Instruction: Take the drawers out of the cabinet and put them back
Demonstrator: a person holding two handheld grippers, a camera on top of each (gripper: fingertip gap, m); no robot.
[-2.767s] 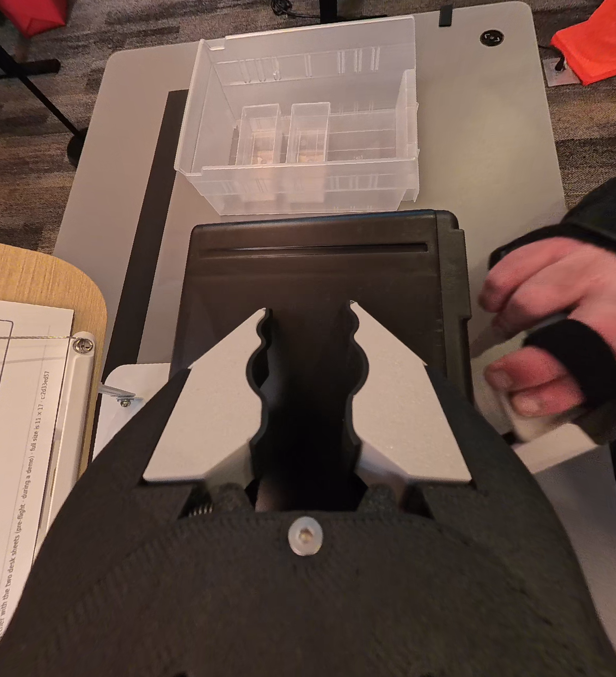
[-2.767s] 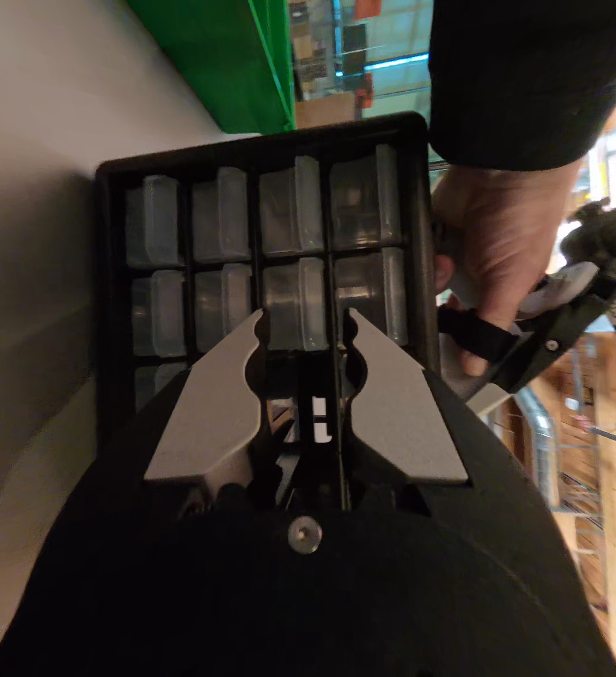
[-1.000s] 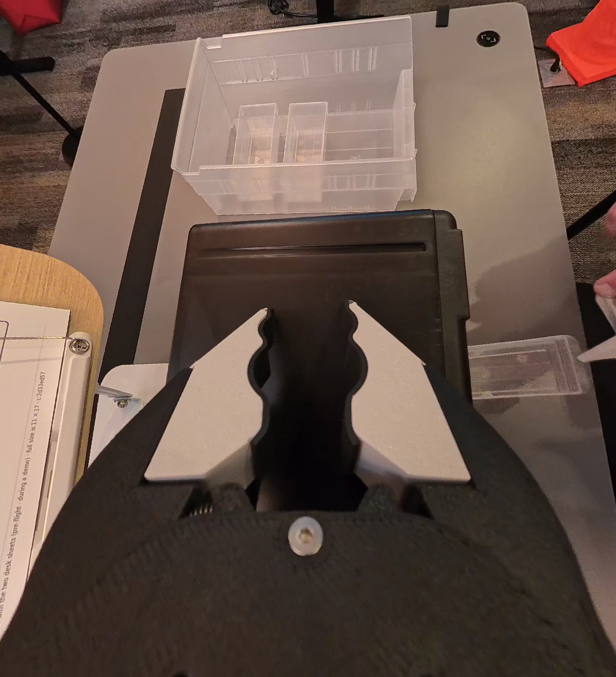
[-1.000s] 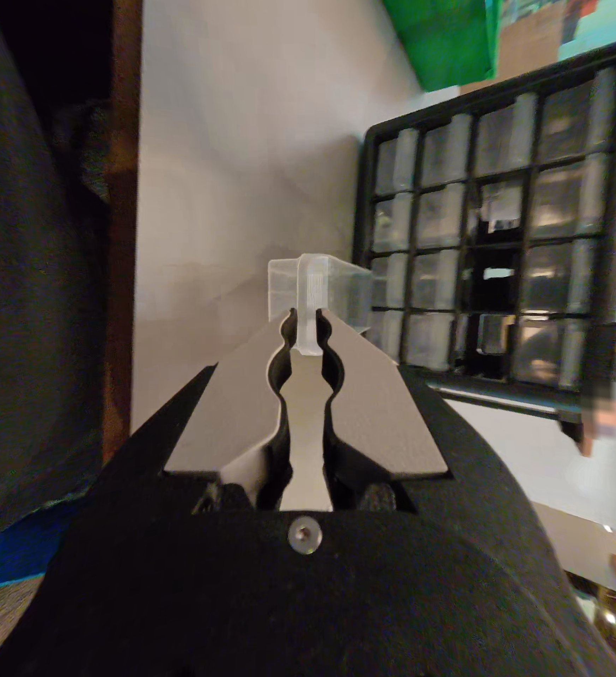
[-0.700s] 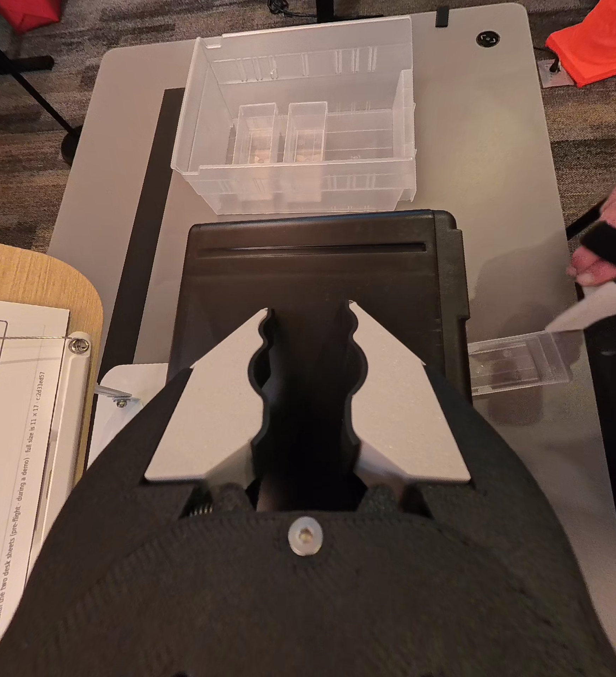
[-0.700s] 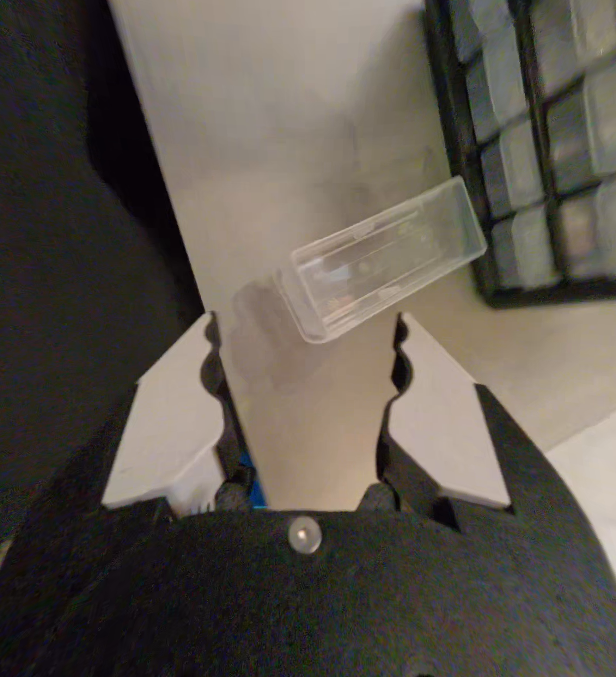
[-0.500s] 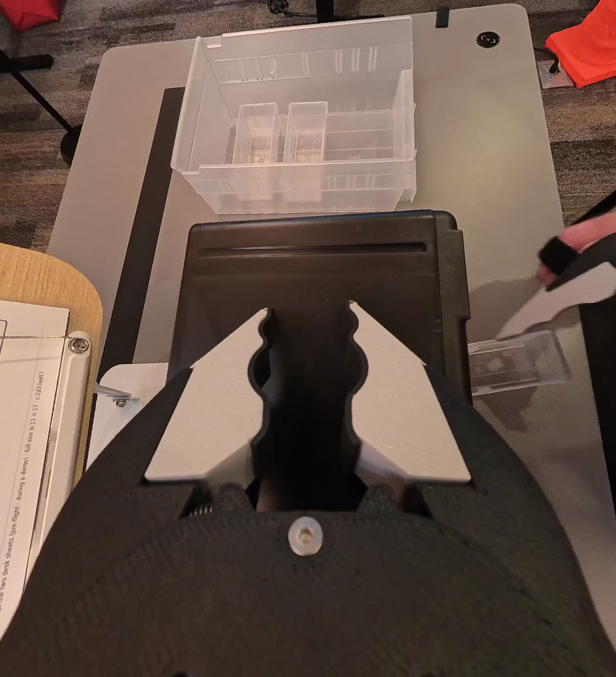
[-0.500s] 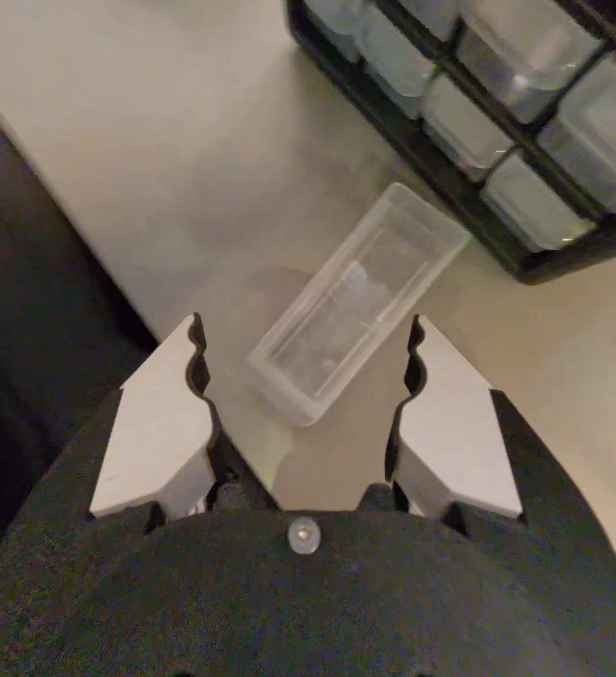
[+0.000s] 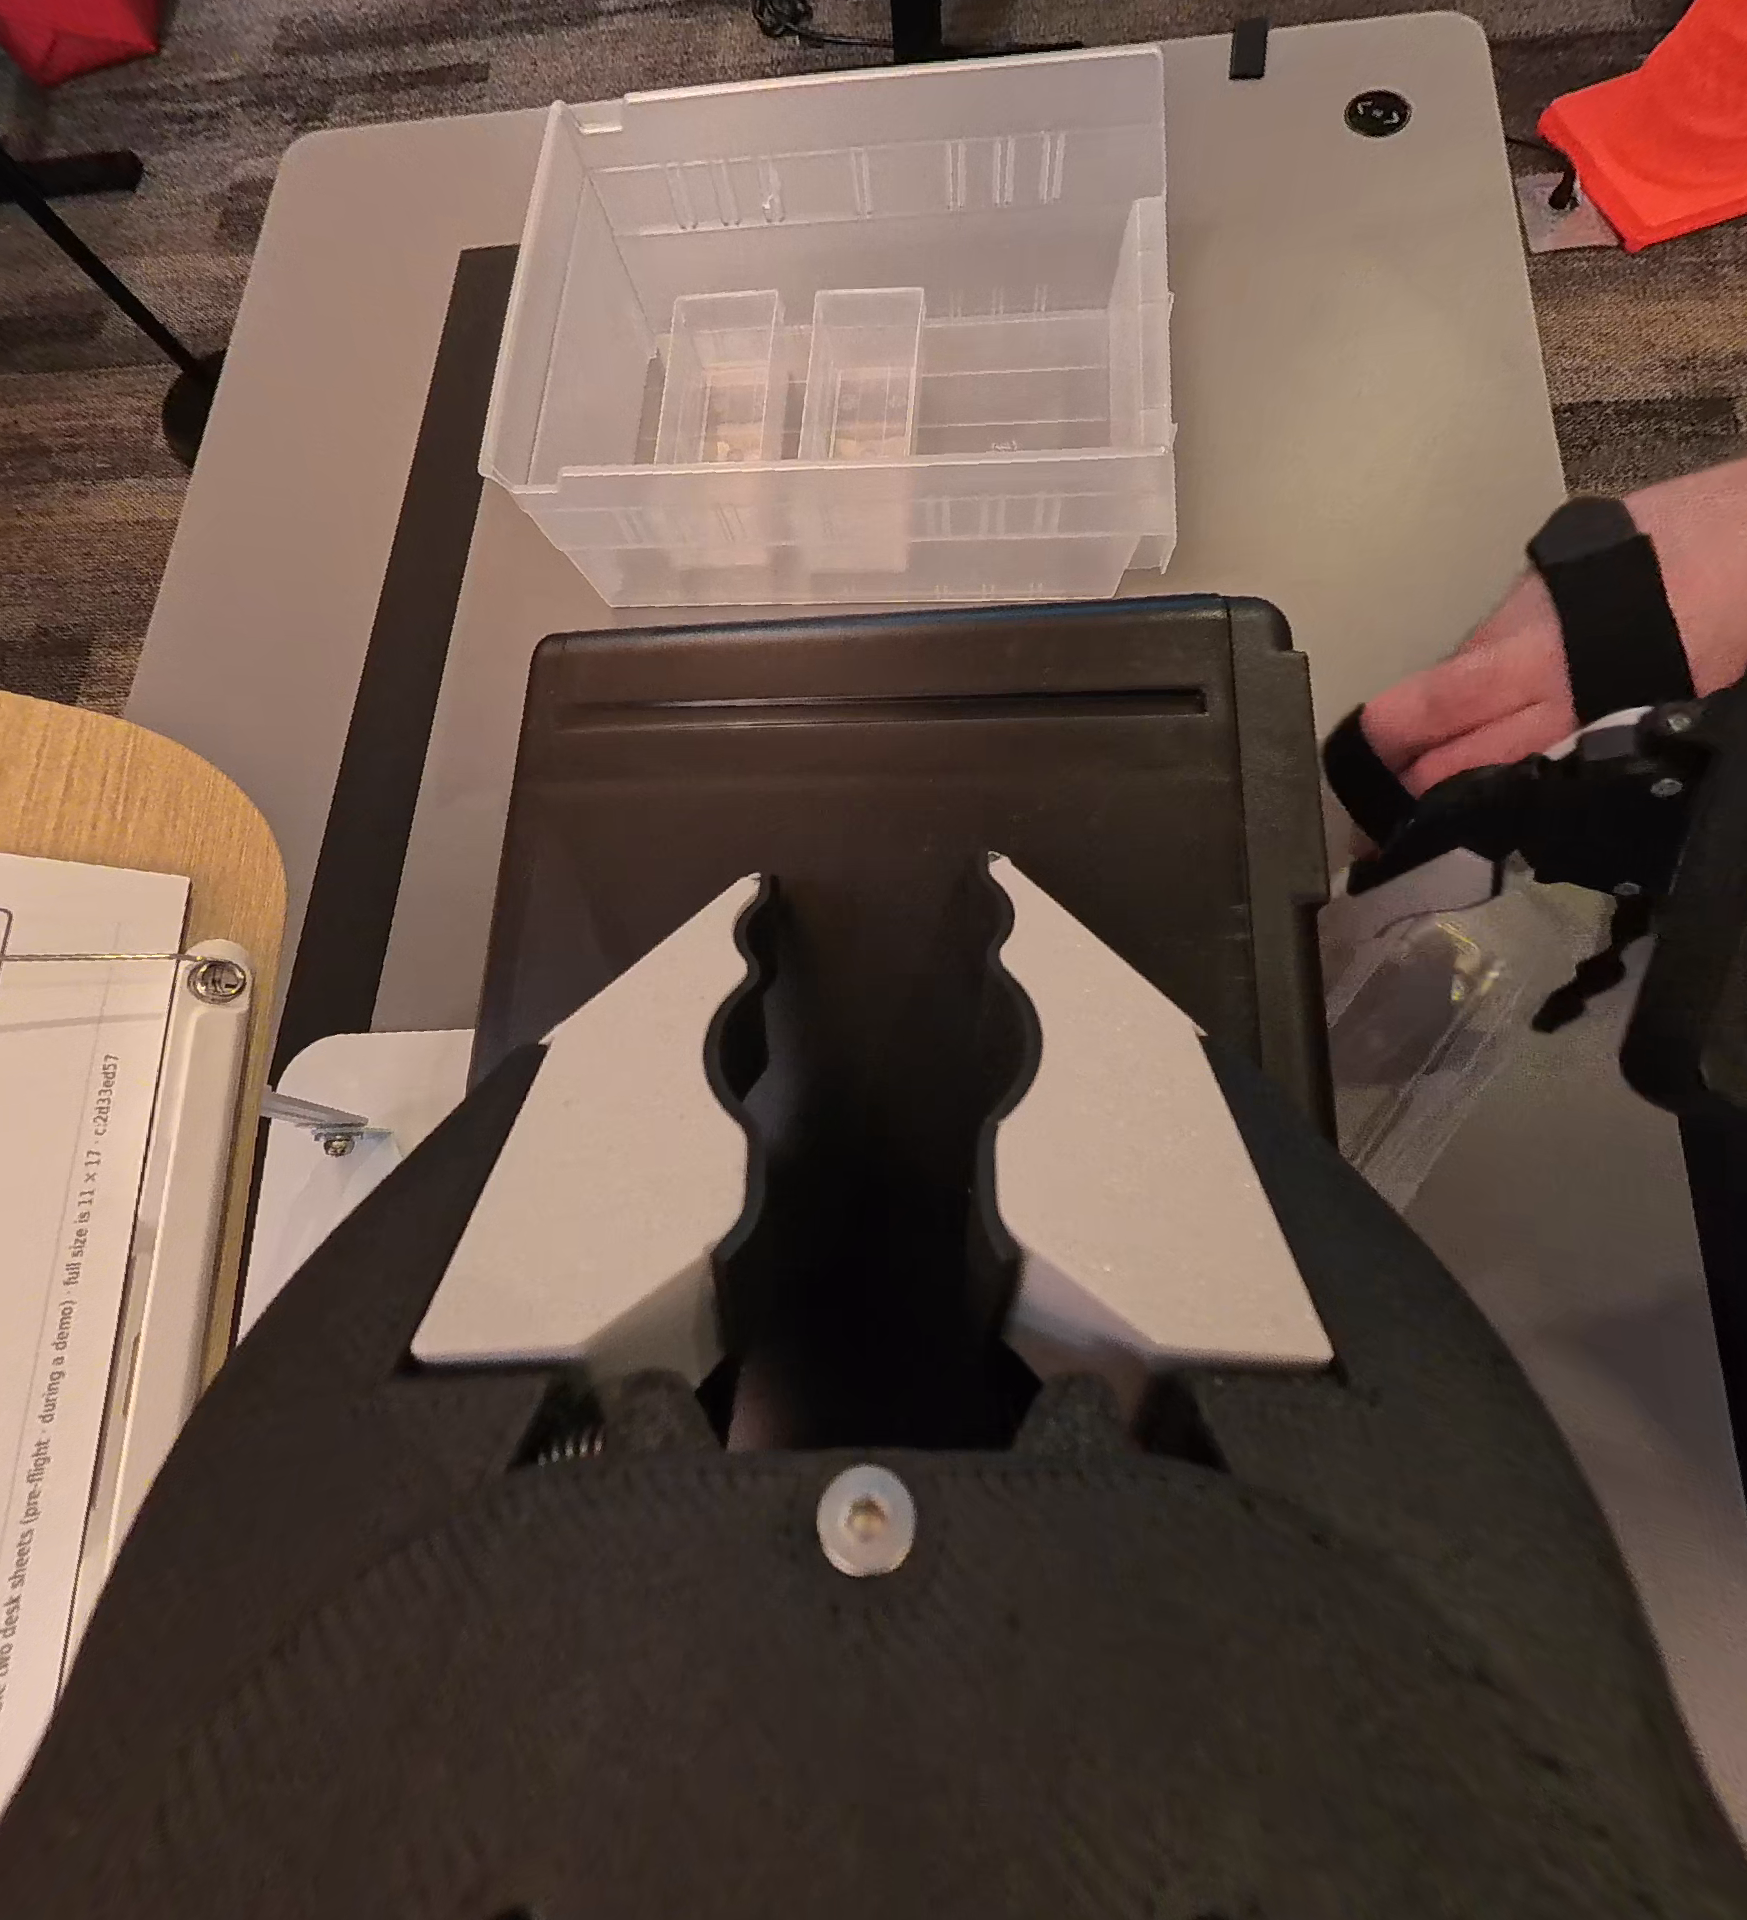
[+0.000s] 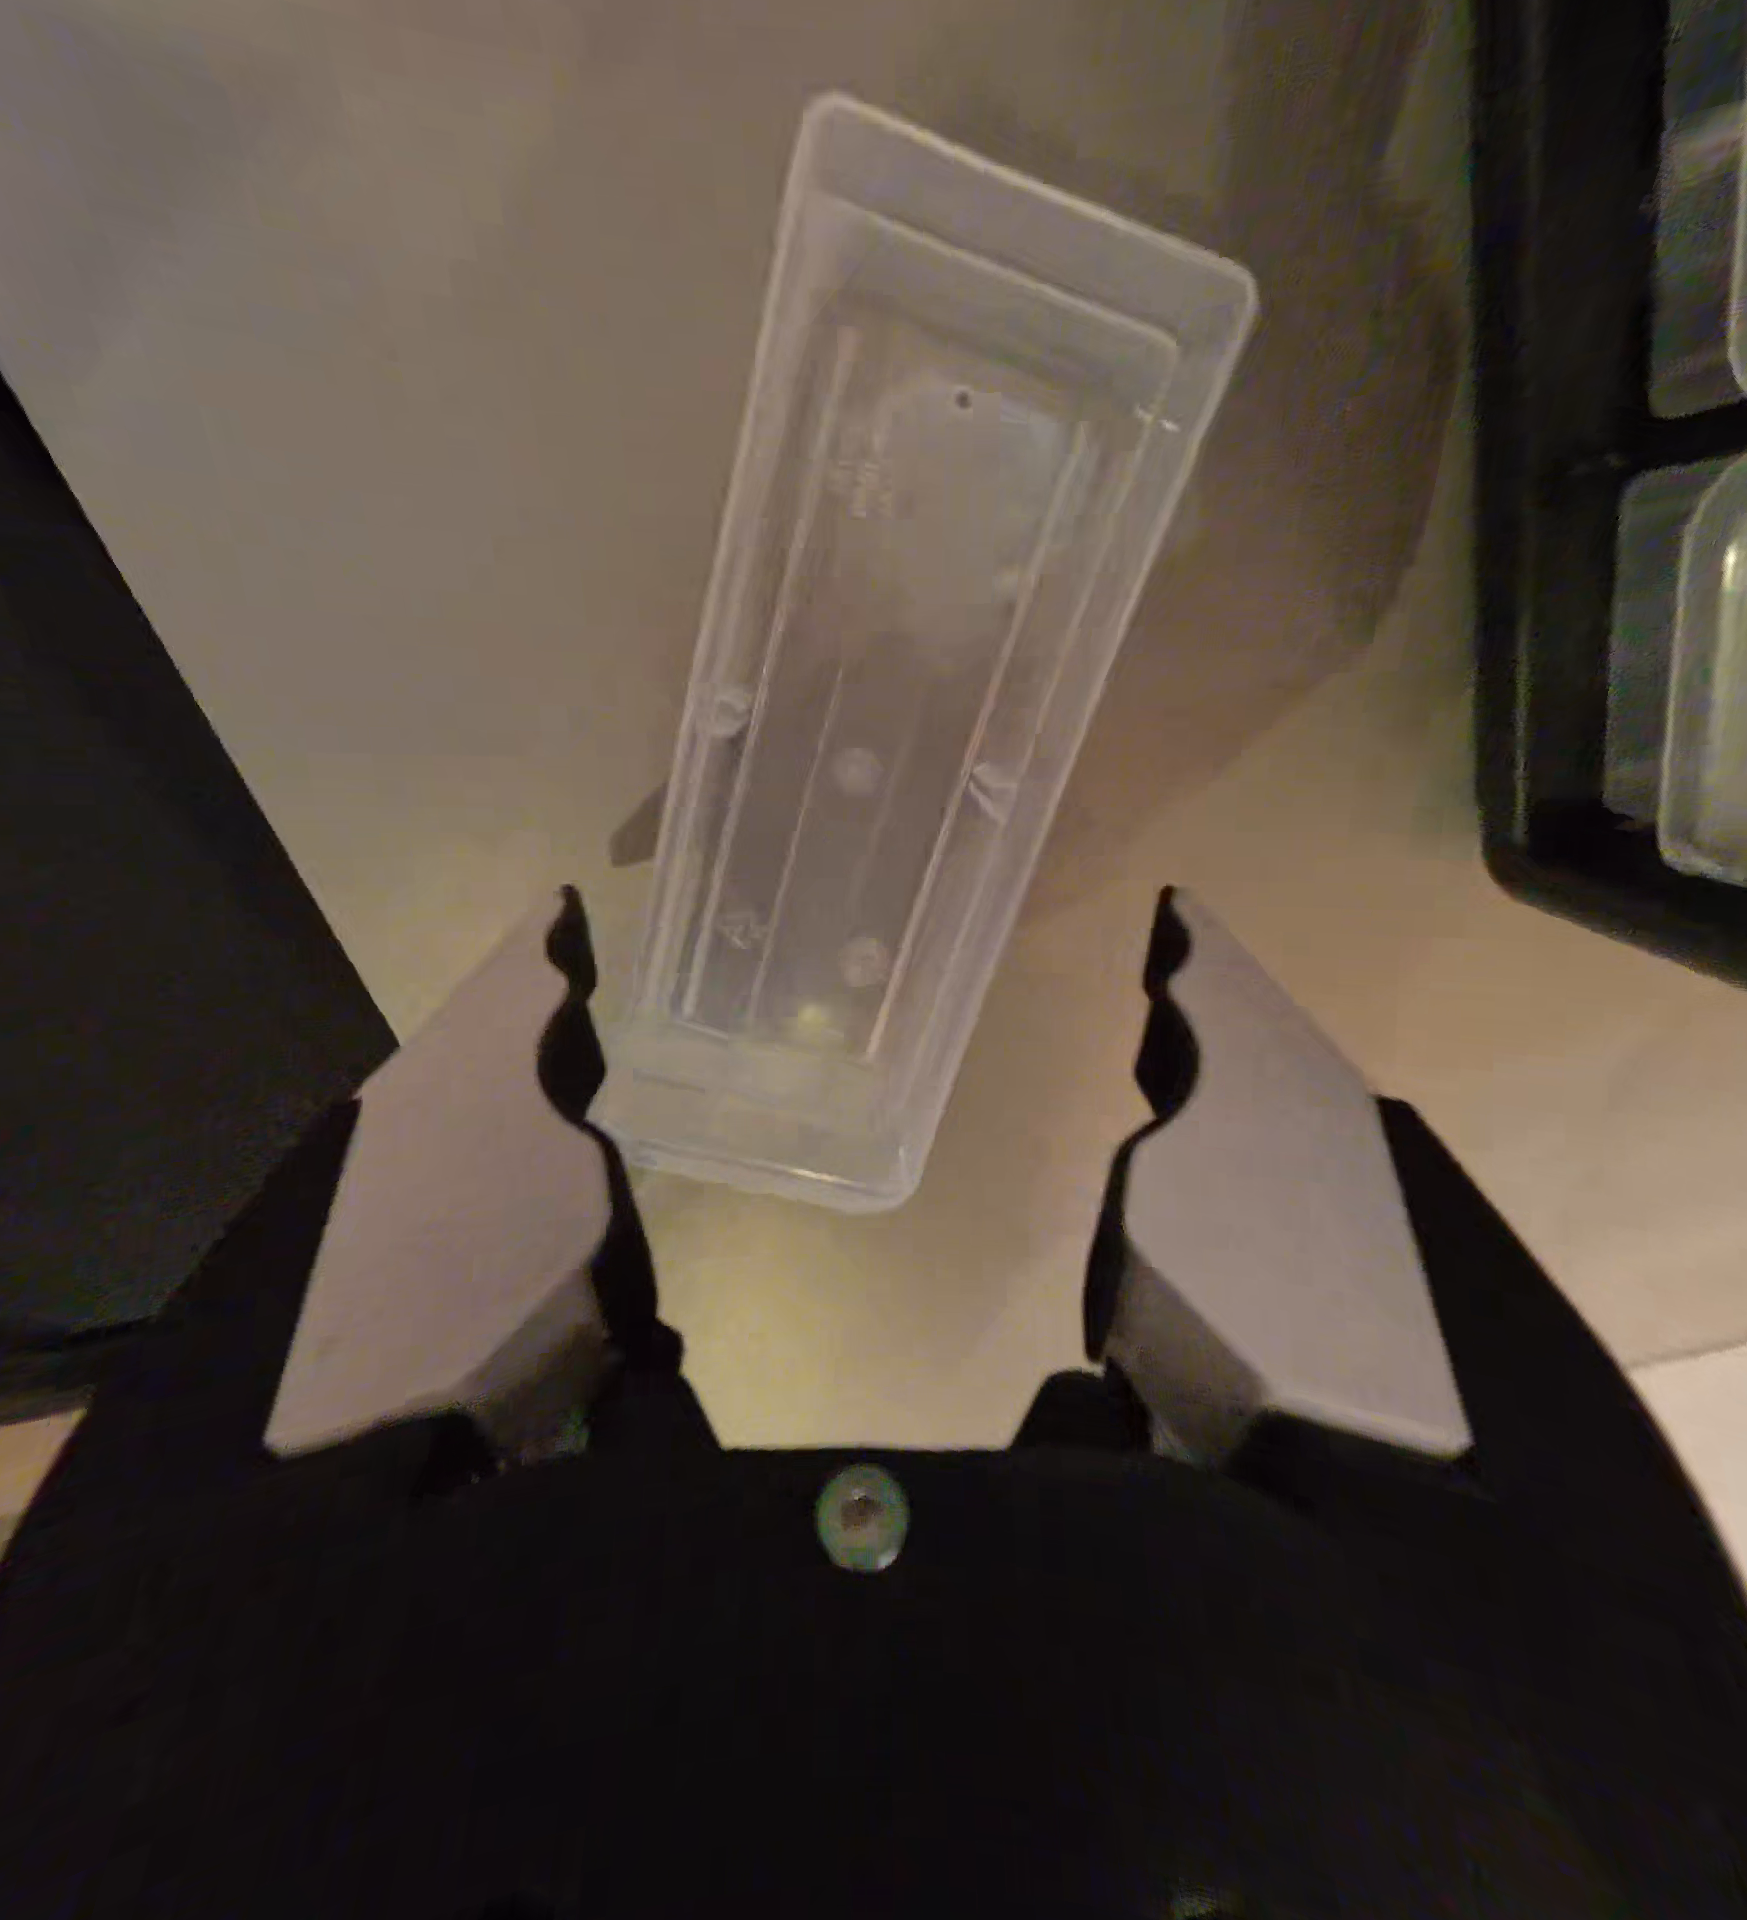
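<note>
Right gripper [image 10: 864, 1049], fingers spread and empty, hovers over a small clear plastic drawer [image 10: 910, 665] lying on the beige tabletop [image 10: 329, 416] beside the black drawer cabinet [image 9: 900, 790]. Left gripper [image 9: 874, 997], fingers parted, holds nothing above the cabinet. Two more drawers sit in the far clear bin [image 9: 848, 343]; reinsertion remains.

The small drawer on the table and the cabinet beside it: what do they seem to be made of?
The small drawer looks like clear, glossy plastic: the table shows through its walls, and moulded ribs and round marks line its floor. The cabinet looks like black moulded plastic with a dull, matte top and rounded corners.
</note>
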